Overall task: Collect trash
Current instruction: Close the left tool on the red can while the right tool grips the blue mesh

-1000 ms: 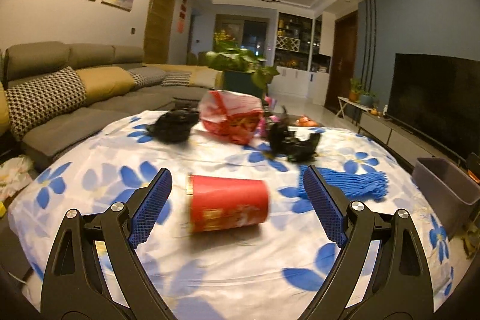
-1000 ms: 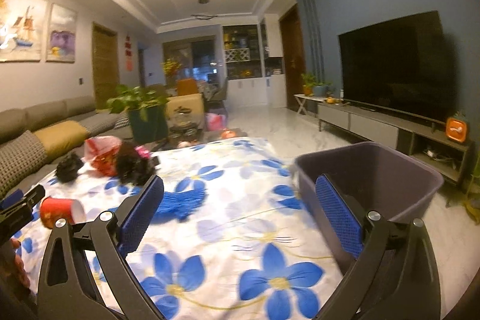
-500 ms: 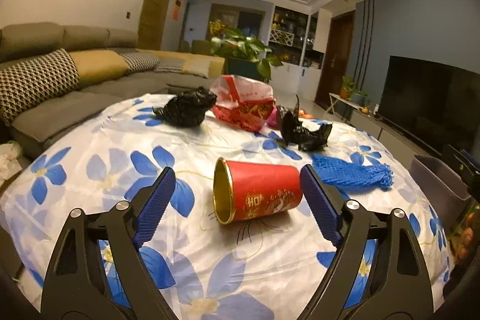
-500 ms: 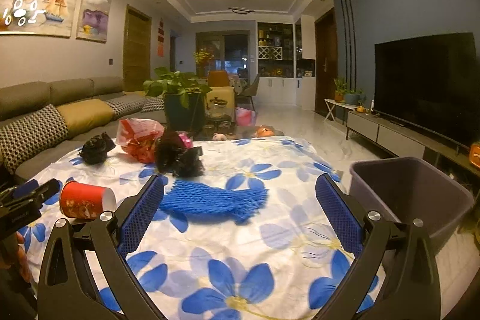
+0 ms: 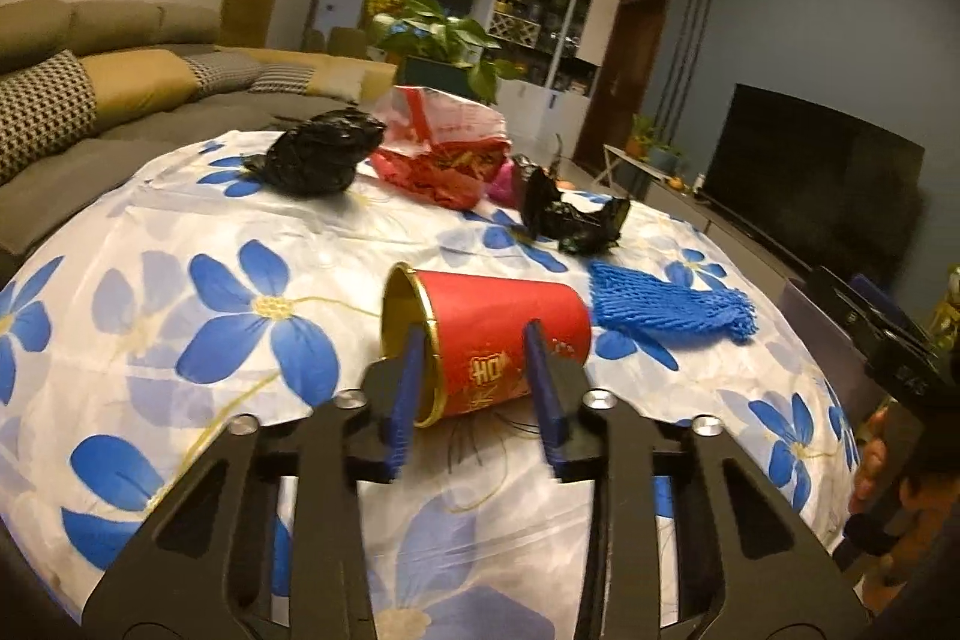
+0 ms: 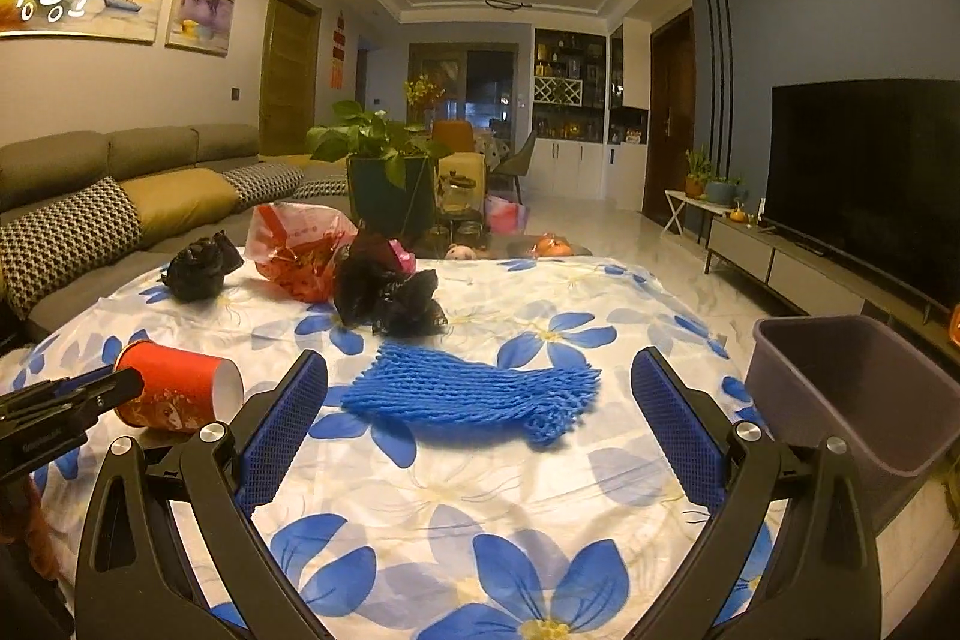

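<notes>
A: Table (image 6: pixel 600 520) and bin?
B: Floral-cloth table; grey bin (image 6: pixel 858 400) at its right edge.

A: Right gripper (image 6: pixel 480 394)?
B: Held low and near level over the cloth, jaws spread wide, empty; blue foam net (image 6: pixel 468 391) lies just beyond them.

A: Left gripper (image 5: pixel 474 358)?
B: Tilted slightly downward, jaws just closing on the red paper cup (image 5: pixel 486 340). One finger is inside the rim, one outside the wall. The cup lies on its side on the cloth.

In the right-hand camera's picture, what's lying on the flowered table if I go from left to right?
Red paper cup → small black bag → red and white plastic bag → crumpled black bag → blue foam net, then the grey bin beside the table.
</notes>
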`<state>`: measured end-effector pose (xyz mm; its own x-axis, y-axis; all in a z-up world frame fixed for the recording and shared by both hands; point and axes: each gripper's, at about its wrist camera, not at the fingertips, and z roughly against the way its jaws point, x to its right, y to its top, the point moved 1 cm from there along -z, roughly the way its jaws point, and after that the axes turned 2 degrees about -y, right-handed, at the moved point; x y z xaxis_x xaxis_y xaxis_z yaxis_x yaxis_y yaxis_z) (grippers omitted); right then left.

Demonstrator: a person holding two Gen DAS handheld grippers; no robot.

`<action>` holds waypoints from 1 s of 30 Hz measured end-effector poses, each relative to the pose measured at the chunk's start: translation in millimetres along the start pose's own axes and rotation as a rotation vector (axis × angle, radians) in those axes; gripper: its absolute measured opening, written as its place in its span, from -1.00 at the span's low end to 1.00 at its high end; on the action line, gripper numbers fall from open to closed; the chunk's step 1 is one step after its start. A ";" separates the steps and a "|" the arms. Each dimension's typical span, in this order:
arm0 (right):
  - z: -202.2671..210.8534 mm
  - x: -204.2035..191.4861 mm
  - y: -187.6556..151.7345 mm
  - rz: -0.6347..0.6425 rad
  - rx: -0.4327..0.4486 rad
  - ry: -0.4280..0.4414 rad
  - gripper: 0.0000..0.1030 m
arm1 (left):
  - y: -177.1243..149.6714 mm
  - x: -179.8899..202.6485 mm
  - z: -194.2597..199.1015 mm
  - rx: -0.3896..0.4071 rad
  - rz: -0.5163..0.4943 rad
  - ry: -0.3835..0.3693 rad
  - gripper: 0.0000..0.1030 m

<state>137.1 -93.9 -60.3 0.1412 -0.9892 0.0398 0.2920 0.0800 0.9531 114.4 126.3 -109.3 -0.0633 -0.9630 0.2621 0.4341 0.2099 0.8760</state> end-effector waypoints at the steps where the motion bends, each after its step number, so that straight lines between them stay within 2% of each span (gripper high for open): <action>1: -2.2 0.7 -1.2 -0.001 -0.004 -0.001 0.89 | -0.3 1.3 -1.4 -0.003 -0.007 -0.005 -0.66; 5: -15.2 3.4 -2.7 -0.018 -0.029 -0.004 0.89 | 0.0 2.0 -3.3 0.000 -0.008 -0.024 -0.95; 10: -41.8 8.2 -5.1 -0.045 -0.084 -0.043 0.89 | 5.3 6.6 -2.3 0.040 -0.017 -0.012 -0.96; 16: -79.3 18.1 -8.2 -0.046 -0.177 -0.124 0.75 | 16.9 5.5 0.0 0.081 -0.013 0.027 -0.96; 23: -111.5 32.1 -20.2 -0.097 -0.308 -0.136 0.38 | 22.8 1.3 -6.0 0.087 -0.013 0.062 -0.96; 27: -114.7 34.4 -24.0 -0.106 -0.332 -0.133 0.14 | 21.5 -0.3 -9.8 0.076 -0.006 0.063 -0.96; 30: -113.0 31.5 -24.5 -0.085 -0.336 -0.122 -0.28 | 21.3 -0.4 -10.3 0.072 -0.001 0.062 -0.96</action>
<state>241.2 -113.2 -116.3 -0.0050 -0.9998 0.0197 0.5948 0.0129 0.8038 132.9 129.4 -94.9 -0.0066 -0.9713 0.2378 0.3679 0.2187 0.9038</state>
